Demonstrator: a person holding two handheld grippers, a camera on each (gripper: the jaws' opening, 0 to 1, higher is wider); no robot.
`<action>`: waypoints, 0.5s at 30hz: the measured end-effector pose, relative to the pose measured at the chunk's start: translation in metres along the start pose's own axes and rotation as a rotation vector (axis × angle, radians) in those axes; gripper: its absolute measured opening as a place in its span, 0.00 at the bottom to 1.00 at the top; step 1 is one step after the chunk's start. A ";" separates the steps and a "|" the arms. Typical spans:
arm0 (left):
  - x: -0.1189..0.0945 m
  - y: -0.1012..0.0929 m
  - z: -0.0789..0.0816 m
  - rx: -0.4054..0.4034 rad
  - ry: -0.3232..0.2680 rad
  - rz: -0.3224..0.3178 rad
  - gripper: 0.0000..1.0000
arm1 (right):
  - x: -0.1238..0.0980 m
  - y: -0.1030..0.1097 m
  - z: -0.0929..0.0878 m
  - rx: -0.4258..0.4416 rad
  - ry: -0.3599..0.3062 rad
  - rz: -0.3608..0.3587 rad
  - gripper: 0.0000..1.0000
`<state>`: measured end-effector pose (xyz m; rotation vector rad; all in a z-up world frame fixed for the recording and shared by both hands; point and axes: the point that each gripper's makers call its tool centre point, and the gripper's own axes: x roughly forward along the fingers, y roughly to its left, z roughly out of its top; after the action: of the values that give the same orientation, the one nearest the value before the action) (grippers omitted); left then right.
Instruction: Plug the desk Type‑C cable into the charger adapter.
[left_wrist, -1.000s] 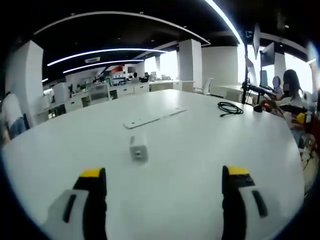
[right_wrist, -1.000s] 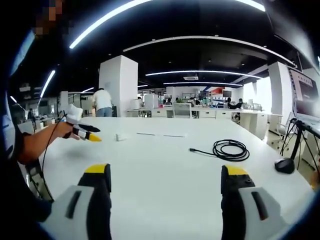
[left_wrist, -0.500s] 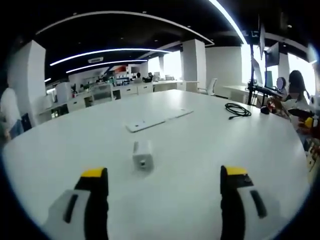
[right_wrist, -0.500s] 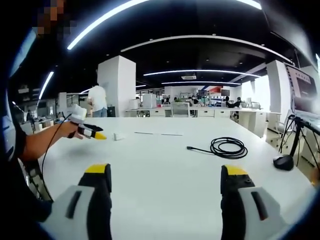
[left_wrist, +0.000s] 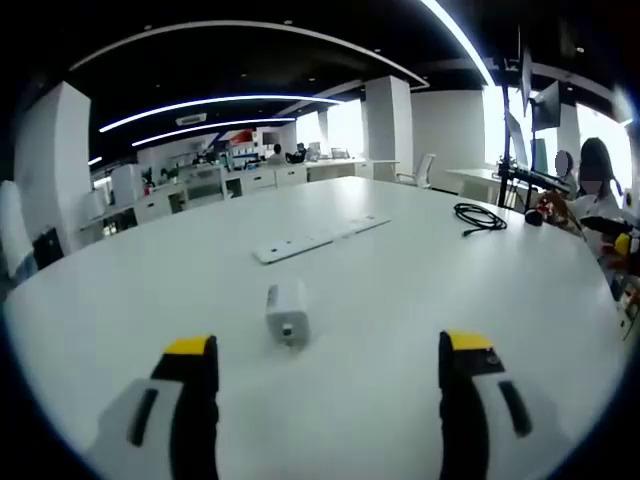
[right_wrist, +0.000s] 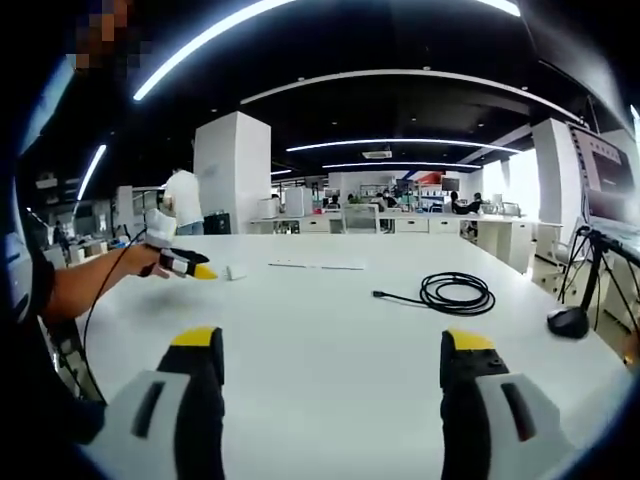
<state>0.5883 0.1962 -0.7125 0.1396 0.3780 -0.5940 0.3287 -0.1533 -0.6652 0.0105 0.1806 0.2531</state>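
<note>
Left gripper (left_wrist: 330, 365): its yellow-tipped black jaws are standing spread wide with nothing between them, hovering low over the wide white table (left_wrist: 420, 290).
Charger adapter: the small white block-shaped charger adapter (left_wrist: 288, 313) is lying on the table ahead of the left gripper's jaws, nearer the left jaw, apart from both; its port face is turning toward the camera.
Right gripper (right_wrist: 330, 365): its jaws are likewise standing parted and holding nothing, above bare table.
Type-C cable: the coiled black Type-C cable (right_wrist: 455, 295) is lying on the table ahead of the right gripper and to its right, one loose end (right_wrist: 380, 294) trailing out toward the left; in the left gripper view the same coil (left_wrist: 482, 217) is sitting far off to the right, well apart from the adapter.
Between adapter and cable: open white tabletop is lying between them, with nothing standing in the way.
Other things on the table: a flat white strip-shaped panel (left_wrist: 305, 240) is lying beyond the adapter; a small dark rounded object (right_wrist: 566, 322) is resting to the right of the coil, beside a black tripod (right_wrist: 600, 262).
People: a seated person (left_wrist: 592, 195) is showing at the table's right edge in the left gripper view; a forearm (right_wrist: 85, 285) is reaching in at the left of the right gripper view, holding the left gripper.
Surroundings: an open office with white columns (right_wrist: 230, 170) and curved ceiling light strips (left_wrist: 215, 102) is stretching behind.
</note>
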 end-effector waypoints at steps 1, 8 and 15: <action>0.001 0.001 0.000 0.001 0.002 0.001 0.91 | 0.000 0.000 0.000 -0.001 0.001 -0.001 0.90; 0.011 0.005 0.002 0.006 0.002 -0.002 0.89 | 0.003 0.002 0.001 -0.005 0.003 0.003 0.90; 0.031 0.016 0.003 0.018 0.016 0.007 0.85 | 0.005 0.000 0.003 -0.006 0.003 -0.001 0.90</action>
<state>0.6222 0.1920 -0.7211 0.1629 0.3875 -0.5901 0.3338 -0.1519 -0.6635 0.0037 0.1829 0.2530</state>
